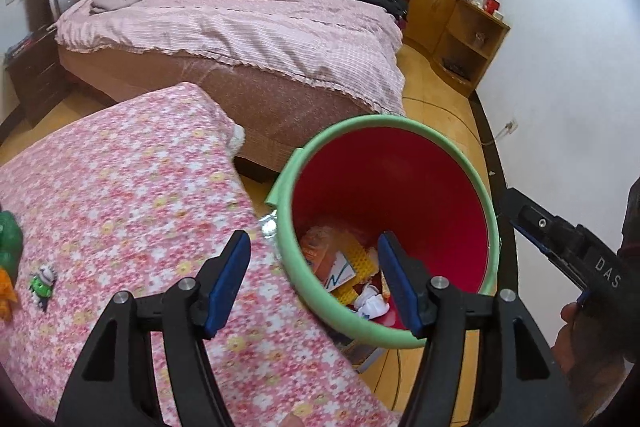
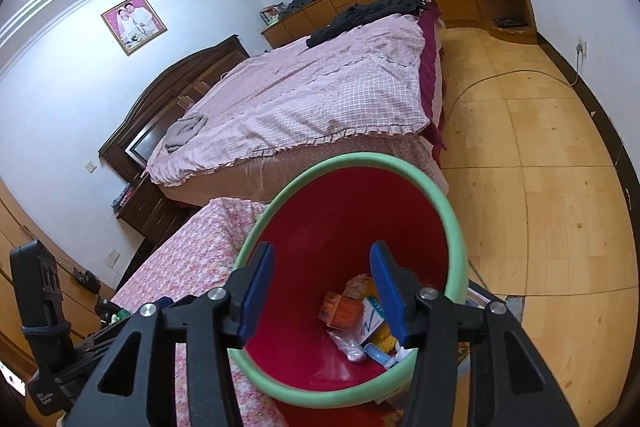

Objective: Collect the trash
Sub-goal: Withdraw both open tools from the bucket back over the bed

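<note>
Green-rimmed bin (image 1: 485, 187) touches the counter (image 1: 120, 195) edge; bare floor (image 2: 540, 207) rightward. Both hand-held grippers, left (image 1: 314, 277) and right (image 2: 322, 291), spread, empty. "DAS" readable.

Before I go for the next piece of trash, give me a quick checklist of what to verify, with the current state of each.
1. Left gripper open and holding nothing: ok.
2. Right gripper open and holding nothing: ok.
3. Red bin upright beside the flowered table: ok.
4. Room left in the bin: ok, the trash lies only at the bottom.
5. More trash on the table: cannot tell; only a small toy figure and green item show.
</note>
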